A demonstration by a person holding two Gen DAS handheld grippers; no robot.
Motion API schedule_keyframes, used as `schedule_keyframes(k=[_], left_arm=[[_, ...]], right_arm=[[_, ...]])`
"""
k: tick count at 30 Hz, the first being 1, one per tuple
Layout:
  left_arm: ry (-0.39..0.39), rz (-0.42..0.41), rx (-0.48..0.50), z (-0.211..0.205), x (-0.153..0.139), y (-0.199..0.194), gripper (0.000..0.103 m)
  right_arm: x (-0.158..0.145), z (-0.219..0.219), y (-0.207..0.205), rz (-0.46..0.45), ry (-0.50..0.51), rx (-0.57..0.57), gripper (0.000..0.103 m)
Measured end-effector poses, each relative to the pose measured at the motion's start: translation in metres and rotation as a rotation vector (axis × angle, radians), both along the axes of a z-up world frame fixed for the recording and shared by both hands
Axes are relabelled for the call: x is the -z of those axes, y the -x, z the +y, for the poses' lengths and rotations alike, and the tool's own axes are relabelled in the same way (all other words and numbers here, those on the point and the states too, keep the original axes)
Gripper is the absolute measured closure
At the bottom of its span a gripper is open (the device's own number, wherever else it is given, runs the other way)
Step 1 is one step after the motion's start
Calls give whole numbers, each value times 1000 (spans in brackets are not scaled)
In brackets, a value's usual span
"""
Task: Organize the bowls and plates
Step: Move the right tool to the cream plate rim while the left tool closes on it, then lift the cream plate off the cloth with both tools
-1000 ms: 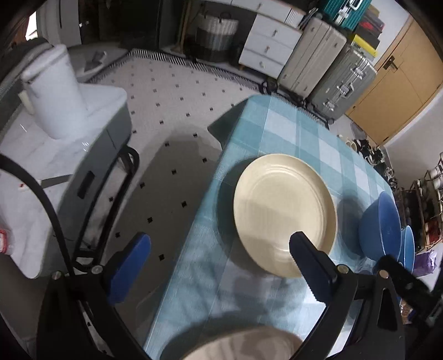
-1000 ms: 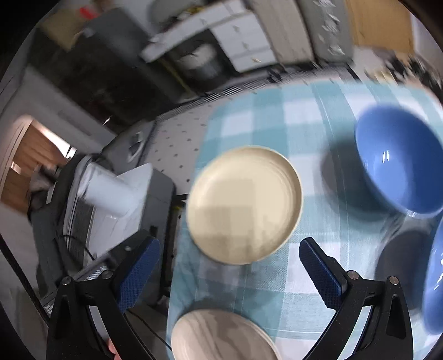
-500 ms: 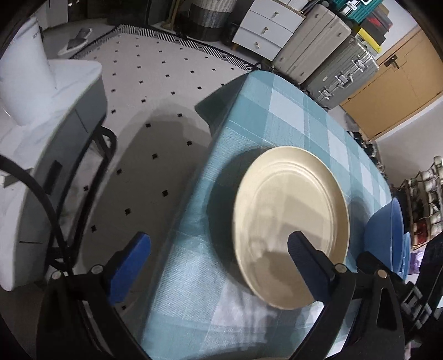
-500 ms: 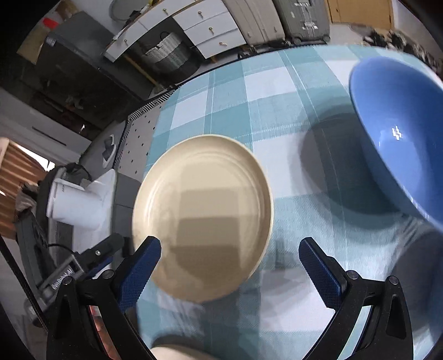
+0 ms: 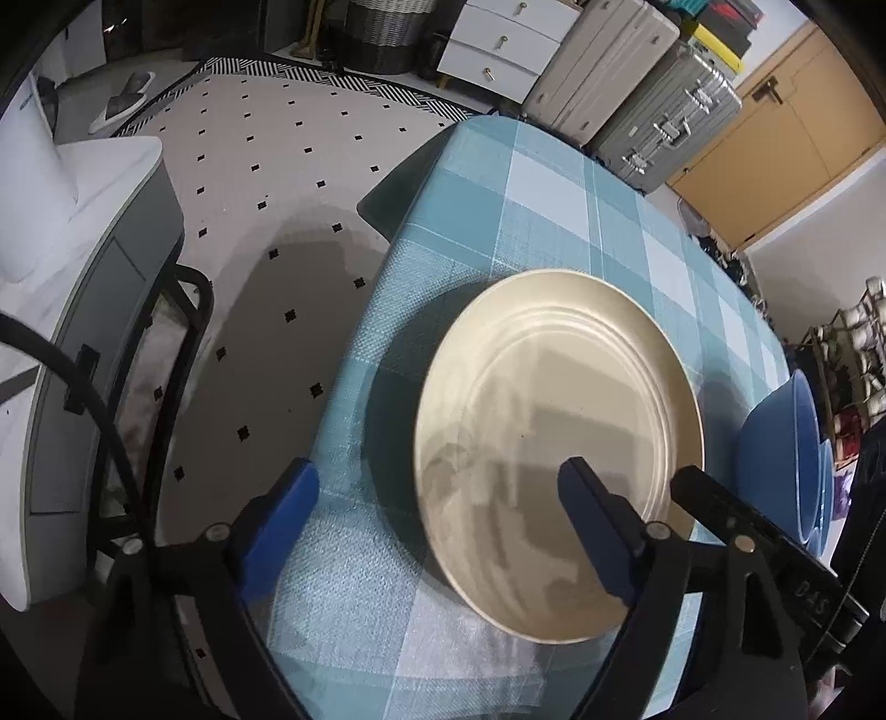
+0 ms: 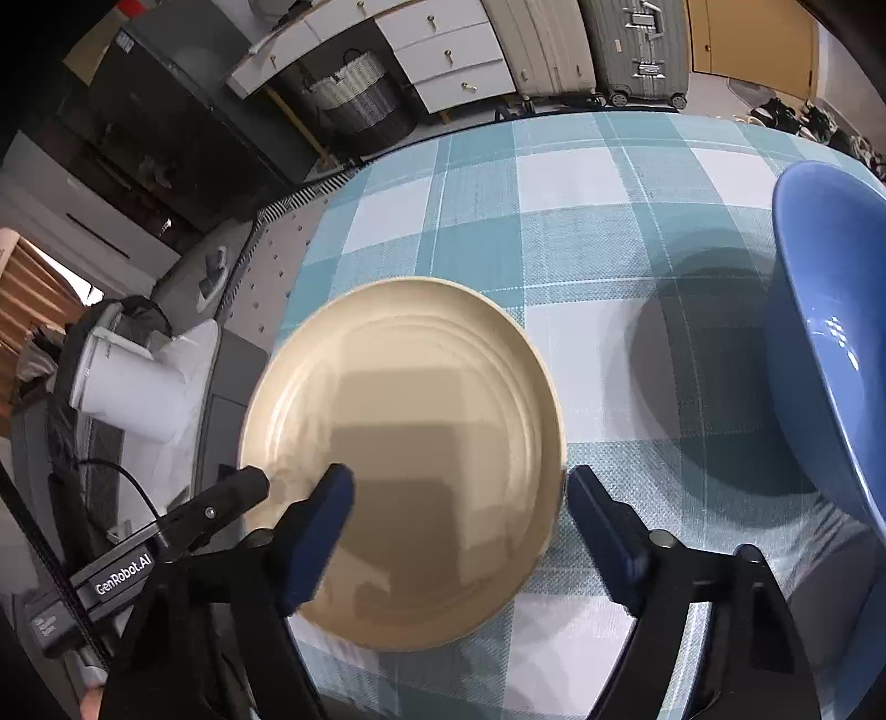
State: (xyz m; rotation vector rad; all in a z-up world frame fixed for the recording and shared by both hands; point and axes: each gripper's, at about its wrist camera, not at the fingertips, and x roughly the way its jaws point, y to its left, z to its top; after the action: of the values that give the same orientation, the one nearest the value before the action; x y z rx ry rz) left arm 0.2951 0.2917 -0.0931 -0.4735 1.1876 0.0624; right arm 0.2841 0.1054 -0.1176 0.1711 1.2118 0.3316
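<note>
Plate (image 5: 559,443): cream, ribbed rim, flat on checked teal cloth (image 5: 531,210) of counter (image 6: 598,221), near counter's edge toward dotted floor (image 5: 266,183).
Left tongs (image 5: 437,520): aimed steeply down, jaws closing, not yet pressing anything. One blue pad over plate's inner face, other pad off plate over cloth by counter edge; plate's near-left rim btwn them.
Right tongs (image 6: 459,526): also steeply down, jaws closing, no grip seen. One pad above plate's face, other just outside rim over cloth; rim btwn them. Contact w/ plate: can't tell, pads slightly blurred.
Tongs relation: left tongs' black finger visible in right wrist view at plate's far-left rim; both sets at same plate, opposite sides.
Blue bowl (image 6: 830,343): on counter, well apart from plate, cloth btwn; dark shadow beside it.
2nd blue bowl (image 5: 825,487): just behind first in left wrist view, mostly hidden.
Surroundings: white cylinder (image 6: 127,393) on grey unit off counter; suitcases (image 5: 664,122), white drawers (image 5: 504,50), woven basket (image 6: 354,94) at far wall.
</note>
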Motion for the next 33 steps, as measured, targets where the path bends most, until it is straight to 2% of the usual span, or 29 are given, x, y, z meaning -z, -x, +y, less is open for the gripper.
schedule_keyframes(k=[3,5,6,7,9,10,12,13,15,16,22,25,29,33], left_arm=[[-1,-9,16,-3,1,-2,17],[-7,-12,18,-5,1,-3,25],[-9,-7,23,-6,2,-4,36],[-14,1,27,-6,3,-6,45],[-23,12,35,-7,7,-8,53],[-22,10,37,-6,8,-9,61],[-19,5,39,-6,10,-9,67],[-16,-3,40,-5,11,-8,71],[-27,-15,45,-6,10,-8,77],[-44,-13,42,-6,11,-8,82],[-43,-4,5,-1,11,-3,89],[-56,-6,10,-1,7,1,90],[0,-17,-16,4,3,6,90],[12,-11,-19,3,4,10,90]], right_arm=[[5,1,-1,-3,41,-1,33],[9,2,-2,2,88,10,37],[11,2,-3,12,98,9,47],[14,3,-3,23,92,0,51],[18,6,-3,24,124,-9,59],[19,7,-3,16,144,-11,63],[21,5,-4,12,163,-4,72],[22,3,-5,16,161,5,79],[23,-5,-6,21,134,32,88],[23,-8,-7,22,120,39,89],[19,-6,-4,-17,138,21,92],[17,-9,-1,-25,122,22,94],[15,-14,0,-20,89,35,94],[17,-16,3,-9,85,37,95]])
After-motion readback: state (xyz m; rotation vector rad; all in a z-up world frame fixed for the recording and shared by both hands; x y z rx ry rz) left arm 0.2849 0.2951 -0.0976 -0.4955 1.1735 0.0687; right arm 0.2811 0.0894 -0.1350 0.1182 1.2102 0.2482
